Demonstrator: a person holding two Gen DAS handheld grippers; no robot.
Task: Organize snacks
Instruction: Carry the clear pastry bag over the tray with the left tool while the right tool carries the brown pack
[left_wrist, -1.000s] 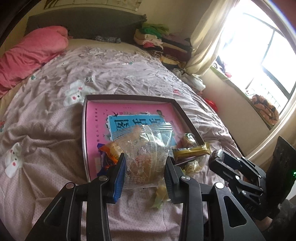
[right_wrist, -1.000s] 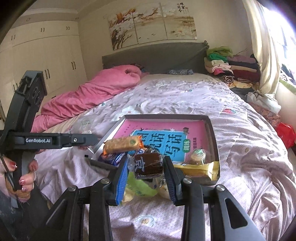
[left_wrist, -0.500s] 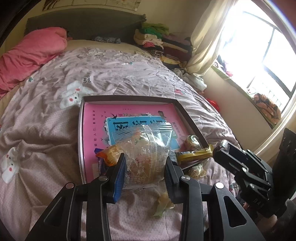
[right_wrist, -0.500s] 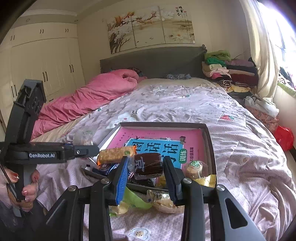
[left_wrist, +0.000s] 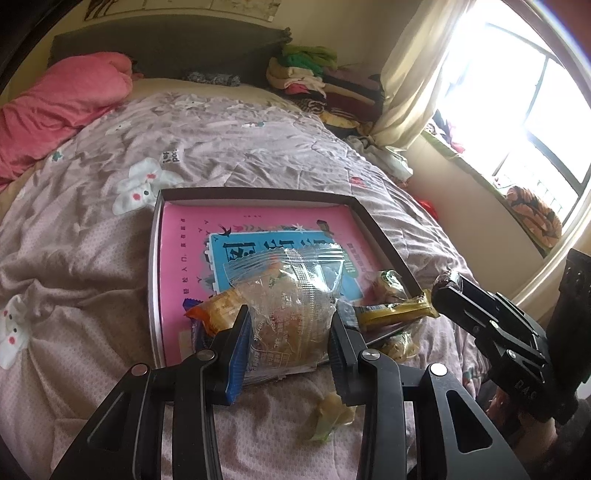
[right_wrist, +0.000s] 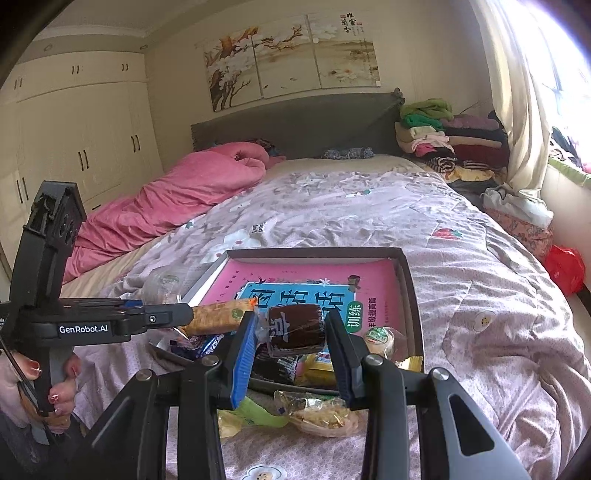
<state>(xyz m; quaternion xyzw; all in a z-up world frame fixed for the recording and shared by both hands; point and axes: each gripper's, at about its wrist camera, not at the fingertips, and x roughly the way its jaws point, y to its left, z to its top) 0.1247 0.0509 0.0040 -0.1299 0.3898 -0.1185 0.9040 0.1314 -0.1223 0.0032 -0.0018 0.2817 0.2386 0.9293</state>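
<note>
A: Largest first?
B: Bed (left_wrist: 92, 258) under a mauve quilt, filling both views. On it, shallow dark-rimmed box (left_wrist: 380, 236) with a pink and blue printed floor.

A: Progress?
B: Partly done, by the look of it. Already in the box, bunched at the near end: orange pack (right_wrist: 218, 317), yellow bar (left_wrist: 395, 314), small round sweet (right_wrist: 378, 338), a dark blue pack half hidden. Left on the quilt just outside the near rim: green wrapper (right_wrist: 258, 410), crinkled clear pack (right_wrist: 321, 411). Two more in the air, not yet set down.

A: Grippers?
B: Left gripper (left_wrist: 290, 332) clenched on a clear bag (left_wrist: 288, 295), pads pressing both sides, held over the box's near edge. Right gripper (right_wrist: 293, 334) clenched on a dark snack (right_wrist: 295, 326), also above the near end. A hand with painted nails (right_wrist: 44, 384) on the left handle.

A: Look of the held things?
B: Bag: thin, crinkly, see-through, zip strip on top, pale yellow pieces and printed text inside; soft, likely to sag or slip. Dark snack: small brown block in clear film, firm-looking, squarely between the pads.

A: Remaining?
B: Probably lowering both into the box, then gathering the two strays.
</note>
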